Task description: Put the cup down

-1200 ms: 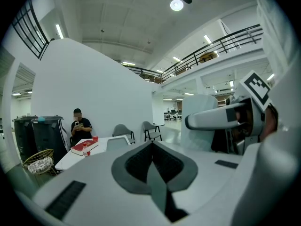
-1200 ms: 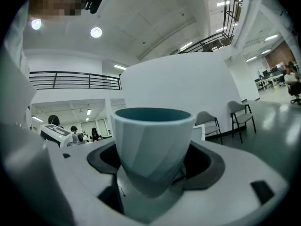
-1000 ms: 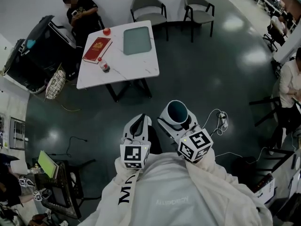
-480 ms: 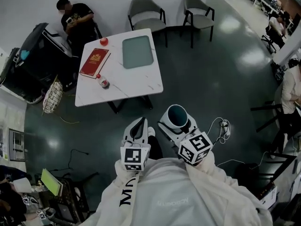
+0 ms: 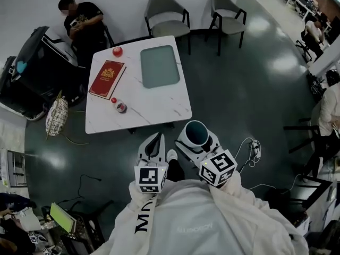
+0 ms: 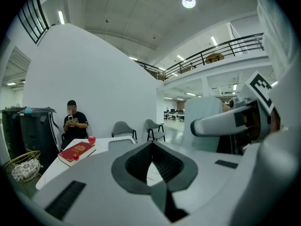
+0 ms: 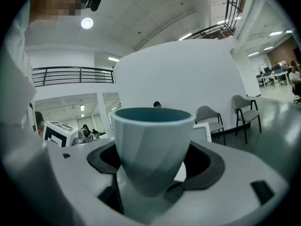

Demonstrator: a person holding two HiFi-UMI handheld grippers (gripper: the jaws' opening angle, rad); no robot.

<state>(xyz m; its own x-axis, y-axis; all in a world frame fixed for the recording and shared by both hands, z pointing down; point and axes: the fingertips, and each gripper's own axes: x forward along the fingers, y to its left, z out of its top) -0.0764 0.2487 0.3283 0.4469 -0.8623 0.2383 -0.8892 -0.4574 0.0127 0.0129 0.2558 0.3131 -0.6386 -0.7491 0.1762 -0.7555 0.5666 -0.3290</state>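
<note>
Two grippers are held side by side above the dark floor: the right gripper (image 7: 149, 185) is clamped on a teal cup (image 7: 153, 140), upright with its mouth up, while the left gripper (image 6: 152, 149) has its jaws pressed together on nothing. Just ahead stands a white table (image 5: 156, 104) bearing a red book (image 5: 107, 79), a small red ball (image 5: 117, 51), a little bottle (image 5: 120, 107) and a grey-green tray (image 5: 160, 66). Beyond it are two grey chairs (image 5: 167, 12) and a seated person (image 5: 82, 23)
</note>
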